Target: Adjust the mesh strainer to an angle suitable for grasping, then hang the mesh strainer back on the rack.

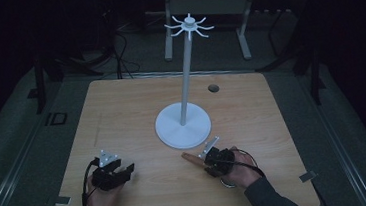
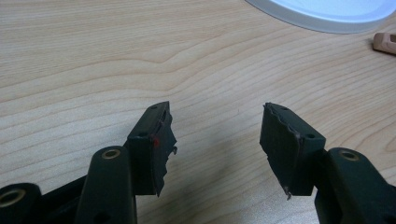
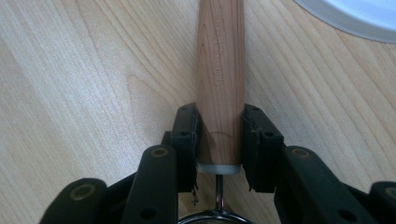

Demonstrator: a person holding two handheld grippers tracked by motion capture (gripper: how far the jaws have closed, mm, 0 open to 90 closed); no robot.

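- Grip first: right gripper (image 3: pixel 219 140) has its jaws closed on a wooden handle (image 3: pixel 220 70), pinching it near the end with the grey metal collar. In that gripper's own view a thin metal stem runs from the collar back to a round metal rim at the bottom edge, so it looks like a small strainer or ladle, can't tell which.
- Left gripper (image 2: pixel 215 140) sits idle, jaws wide apart with nothing between them, hovering over bare table (image 2: pixel 93 56).
- Where the tool is: low over the front right of the table (image 1: pixel 136 102), just in front of the white round base (image 1: pixel 183 125) of the hook stand (image 1: pixel 185 82), close to the base but not touching as far as I can see.
- Which way it points: from the high view the handle (image 1: pixel 192 157) sticks out toward the left and a bit away from the person, roughly level. Long axis runs from the metal end by the right hand (image 1: pixel 237 171) out to the free wooden tip, straight along the gripper's own axis.
- My guess is it's going on one of the hooks (image 1: pixel 189 26) up top. If so, keep the pinch tight, lift well clear of the base, and watch the heavy metal end doesn't swing.
- Free gripper could steady the pole if the stand wobbles.
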